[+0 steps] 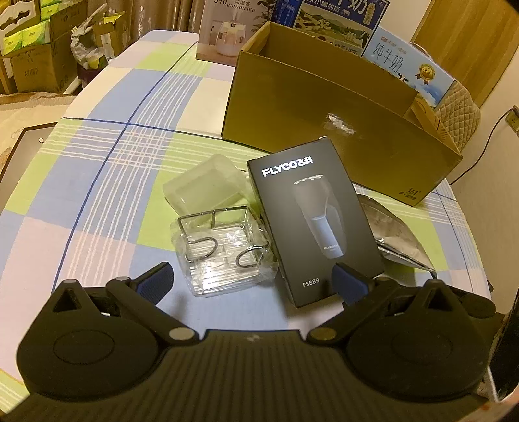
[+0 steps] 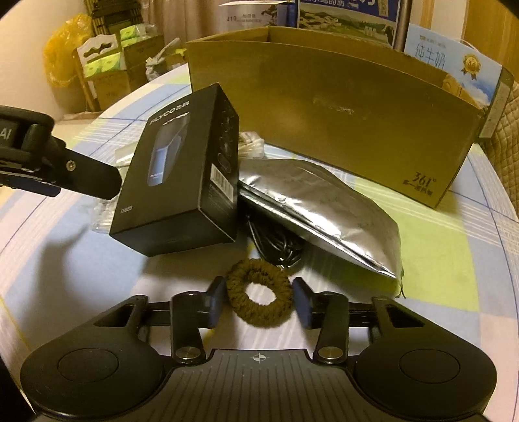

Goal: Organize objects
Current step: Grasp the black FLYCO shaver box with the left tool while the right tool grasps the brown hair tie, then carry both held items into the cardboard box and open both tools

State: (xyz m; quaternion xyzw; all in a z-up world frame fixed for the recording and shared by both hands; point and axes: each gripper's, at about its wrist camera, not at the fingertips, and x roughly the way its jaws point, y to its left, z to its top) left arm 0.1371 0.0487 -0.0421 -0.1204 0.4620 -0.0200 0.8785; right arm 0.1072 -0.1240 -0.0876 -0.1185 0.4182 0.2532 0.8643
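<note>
A black FLYCO shaver box [image 1: 313, 220] lies tilted on the checked tablecloth, with a clear wrapped dish with a wire rack [image 1: 223, 251] to its left. My left gripper [image 1: 253, 279] is open, its fingers straddling the dish and the box's near end. In the right wrist view the shaver box [image 2: 181, 181] leans up, and the left gripper's finger [image 2: 87, 178] touches its left side. My right gripper [image 2: 259, 300] is open around a brown hair scrunchie [image 2: 259, 292] lying flat on the cloth. An open brown cardboard box [image 2: 327, 113] stands behind.
A silver foil pouch [image 2: 321, 211] lies right of the shaver box, over a black cable [image 2: 275, 243]. A frosted plastic case [image 1: 204, 188] sits behind the dish. Cotton swabs [image 2: 253, 142] lie by the cardboard box [image 1: 324, 123]. Milk cartons [image 1: 405, 61] and a humidifier box [image 1: 227, 29] stand behind.
</note>
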